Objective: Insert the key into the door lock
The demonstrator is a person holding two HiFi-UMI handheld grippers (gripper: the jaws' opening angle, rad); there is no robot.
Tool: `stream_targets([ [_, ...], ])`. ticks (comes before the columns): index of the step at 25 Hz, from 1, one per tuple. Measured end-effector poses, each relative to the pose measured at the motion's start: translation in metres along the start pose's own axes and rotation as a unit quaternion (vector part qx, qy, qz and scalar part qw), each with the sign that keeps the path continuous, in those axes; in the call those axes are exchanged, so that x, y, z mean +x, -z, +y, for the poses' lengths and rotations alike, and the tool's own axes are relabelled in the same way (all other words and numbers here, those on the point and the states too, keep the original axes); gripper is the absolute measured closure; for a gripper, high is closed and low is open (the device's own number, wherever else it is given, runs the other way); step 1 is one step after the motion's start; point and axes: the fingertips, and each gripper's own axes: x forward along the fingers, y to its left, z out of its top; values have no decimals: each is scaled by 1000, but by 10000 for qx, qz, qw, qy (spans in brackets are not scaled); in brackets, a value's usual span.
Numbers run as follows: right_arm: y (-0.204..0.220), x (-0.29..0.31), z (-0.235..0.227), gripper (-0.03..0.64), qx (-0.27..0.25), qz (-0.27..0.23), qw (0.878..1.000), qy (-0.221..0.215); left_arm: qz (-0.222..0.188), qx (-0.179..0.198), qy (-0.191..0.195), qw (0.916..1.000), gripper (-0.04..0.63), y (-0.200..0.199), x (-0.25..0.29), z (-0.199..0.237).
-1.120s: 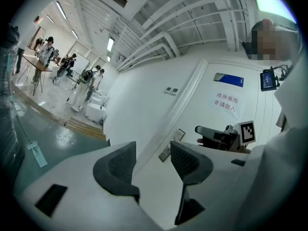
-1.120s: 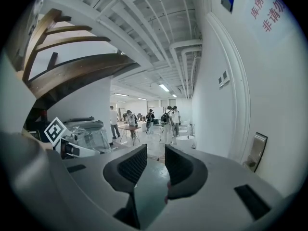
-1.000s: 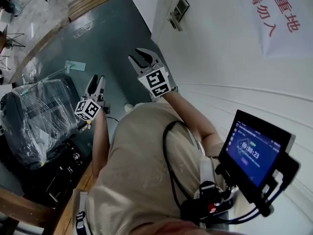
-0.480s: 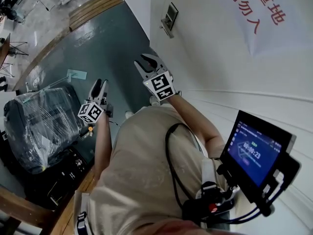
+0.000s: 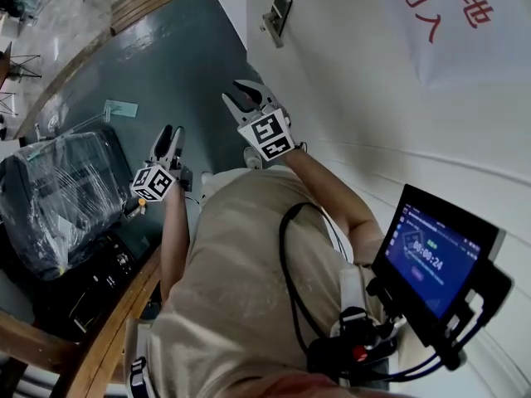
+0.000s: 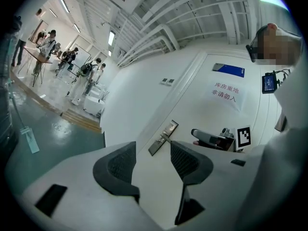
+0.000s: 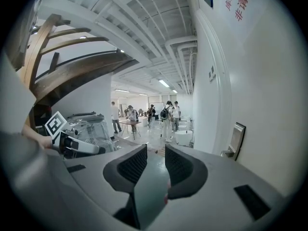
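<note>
Lock [image 5: 276,11]: a dark plate with a lever handle, fixed on the white door near its edge. It sits at the top of the head view, beyond both grippers and touched by neither.
Door [image 5: 357,89]: white and plain, filling the right side of the head view.
Sign [image 5: 465,23]: a pale sheet with red characters, on the door, well apart from the lock.
Right gripper [image 5: 236,94]: held up in front of the person, close to the door face and the nearer of the two to the lock, yet well short of it. In the right gripper view the lock stands off to the right of the jaws.
Right jaws: apart with a narrow gap, the floor showing through. A small reddish sliver sits low at the inner edge of one pad, too small to name.
Left gripper [image 5: 169,135]: lower and further left, over the floor, well apart from the door.
Left jaws: apart, wider than the right pair, nothing between the pads. In the left gripper view the lock shows far off in the gap.
Floor [image 5: 166,56]: grey-green and glossy.
Wrapped case [image 5: 58,197]: dark bulk under clear film, at the left of the head view.
Screen [image 5: 431,255]: lit, on a rig at the person's right side.
People [image 7: 166,114]: several standing far down the room.
</note>
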Motion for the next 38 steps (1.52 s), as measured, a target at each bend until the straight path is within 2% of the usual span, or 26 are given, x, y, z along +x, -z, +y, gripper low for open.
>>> stream_targets([
  [7, 11, -4, 1, 494, -30, 141, 9999, -54, 84, -34, -30, 10000, 369, 7, -5, -2],
  [27, 8, 3, 4, 495, 75, 110, 9999, -91, 128, -31, 2, 9999, 368, 6, 3, 2],
  [32, 8, 5, 0, 528, -295, 285, 9992, 15, 164, -57, 0, 9998, 368, 7, 4, 5],
  [38, 3, 4, -8, 534, -296, 197, 9993, 127, 219, -45, 79, 9997, 369, 8, 12, 3],
])
